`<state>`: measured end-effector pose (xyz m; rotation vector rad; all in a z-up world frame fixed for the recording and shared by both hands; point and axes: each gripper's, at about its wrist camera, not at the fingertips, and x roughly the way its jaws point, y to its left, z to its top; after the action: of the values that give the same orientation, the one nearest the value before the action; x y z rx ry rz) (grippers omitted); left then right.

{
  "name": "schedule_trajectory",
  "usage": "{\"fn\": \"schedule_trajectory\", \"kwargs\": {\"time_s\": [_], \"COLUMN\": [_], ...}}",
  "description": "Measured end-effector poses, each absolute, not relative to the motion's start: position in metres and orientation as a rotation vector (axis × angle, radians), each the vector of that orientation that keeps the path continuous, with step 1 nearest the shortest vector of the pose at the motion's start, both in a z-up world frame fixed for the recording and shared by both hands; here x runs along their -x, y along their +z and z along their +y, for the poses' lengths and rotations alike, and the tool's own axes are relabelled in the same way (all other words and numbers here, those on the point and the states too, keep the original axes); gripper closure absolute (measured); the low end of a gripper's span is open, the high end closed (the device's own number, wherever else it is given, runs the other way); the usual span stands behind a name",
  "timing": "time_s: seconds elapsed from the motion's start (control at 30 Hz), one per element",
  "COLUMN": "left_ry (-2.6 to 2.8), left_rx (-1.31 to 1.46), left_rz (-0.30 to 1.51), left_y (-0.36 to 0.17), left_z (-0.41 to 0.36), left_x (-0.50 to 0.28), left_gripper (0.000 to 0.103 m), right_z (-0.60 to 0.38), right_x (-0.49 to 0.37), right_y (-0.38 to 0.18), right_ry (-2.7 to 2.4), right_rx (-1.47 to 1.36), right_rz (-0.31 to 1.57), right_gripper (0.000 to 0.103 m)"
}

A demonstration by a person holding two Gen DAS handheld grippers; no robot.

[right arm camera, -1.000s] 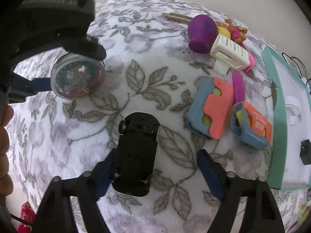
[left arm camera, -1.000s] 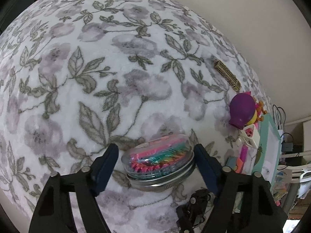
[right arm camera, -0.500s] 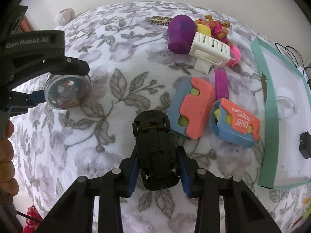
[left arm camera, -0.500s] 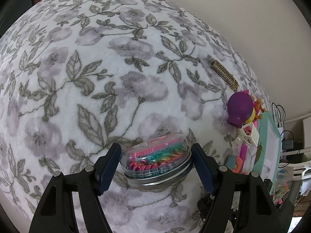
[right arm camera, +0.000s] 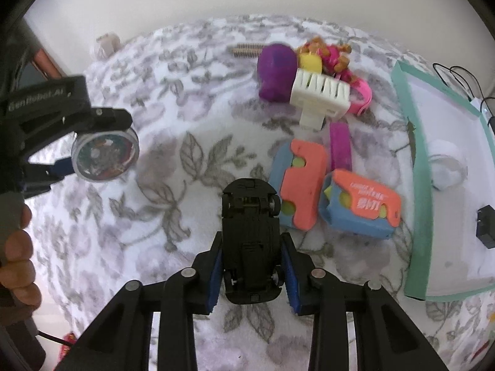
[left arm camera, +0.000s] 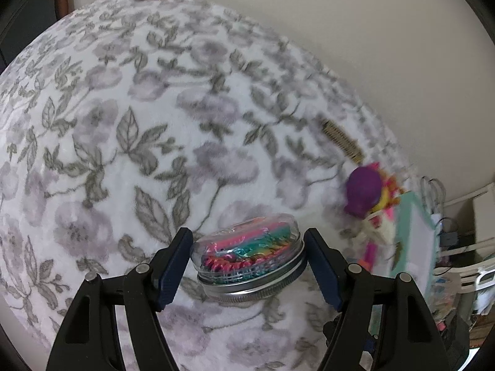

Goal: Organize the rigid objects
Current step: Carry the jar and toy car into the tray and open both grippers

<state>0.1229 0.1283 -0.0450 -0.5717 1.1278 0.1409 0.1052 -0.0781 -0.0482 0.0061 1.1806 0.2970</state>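
Observation:
A round metal tin with a clear lid, full of bright coloured pieces, sits between the blue pads of my left gripper, which is shut on it just above the floral blanket. The right wrist view shows the same tin held at the left. A black toy car lies belly-up between the pads of my right gripper. The jaws are closing and both pads press its sides.
Right of the car lie two blue-and-orange toys, a purple toy and a white slotted piece. A teal-rimmed tray stands at the right edge. A brown bar lies near the wall. A person's fingers show at the left.
My right gripper closed from wide open onto the black car and has lifted it off the blanket. The left gripper has risen with the tin in it.

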Motion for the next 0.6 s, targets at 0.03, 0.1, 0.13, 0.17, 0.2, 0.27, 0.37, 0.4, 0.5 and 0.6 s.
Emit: {"fn": "schedule_trajectory", "kwargs": {"time_s": [0.03, 0.1, 0.13, 0.17, 0.2, 0.27, 0.37, 0.4, 0.5, 0.6], "left_ry": [0.134, 0.124, 0.115, 0.106, 0.095, 0.076, 0.053, 0.041, 0.014, -0.015], "left_rx": [0.566, 0.545, 0.537, 0.535, 0.534, 0.526, 0.505, 0.494, 0.471, 0.438], "left_rz": [1.105, 1.064, 1.039, 1.021, 1.002, 0.968, 0.936, 0.927, 0.915, 0.908], "left_y": [-0.036, -0.02, -0.01, -0.003, 0.004, 0.018, 0.032, 0.037, 0.042, 0.047], "left_z": [0.127, 0.124, 0.122, 0.12, 0.117, 0.111, 0.1, 0.094, 0.077, 0.055], "left_x": [-0.121, -0.119, -0.118, -0.118, -0.117, -0.117, -0.118, -0.119, -0.125, -0.134], "left_gripper": [0.028, 0.028, 0.028, 0.028, 0.028, 0.028, 0.028, 0.028, 0.028, 0.028], "right_z": [-0.082, -0.088, -0.094, -0.098, -0.101, -0.109, -0.124, -0.132, -0.147, -0.17], "right_x": [-0.107, -0.108, -0.109, -0.11, -0.11, -0.114, -0.121, -0.124, -0.131, -0.142], "right_y": [-0.038, -0.022, -0.011, -0.003, 0.006, 0.025, 0.048, 0.056, 0.067, 0.073], "right_ry": [0.3, 0.301, 0.294, 0.286, 0.274, 0.237, 0.185, 0.152, 0.094, 0.044], "right_rx": [-0.026, -0.057, -0.072, -0.077, -0.078, -0.069, -0.081, -0.086, -0.096, -0.125], "right_rz": [1.156, 1.112, 1.083, 1.059, 1.031, 0.972, 0.918, 0.9, 0.866, 0.843], "right_gripper": [0.067, 0.067, 0.067, 0.067, 0.067, 0.067, 0.067, 0.067, 0.067, 0.067]}}
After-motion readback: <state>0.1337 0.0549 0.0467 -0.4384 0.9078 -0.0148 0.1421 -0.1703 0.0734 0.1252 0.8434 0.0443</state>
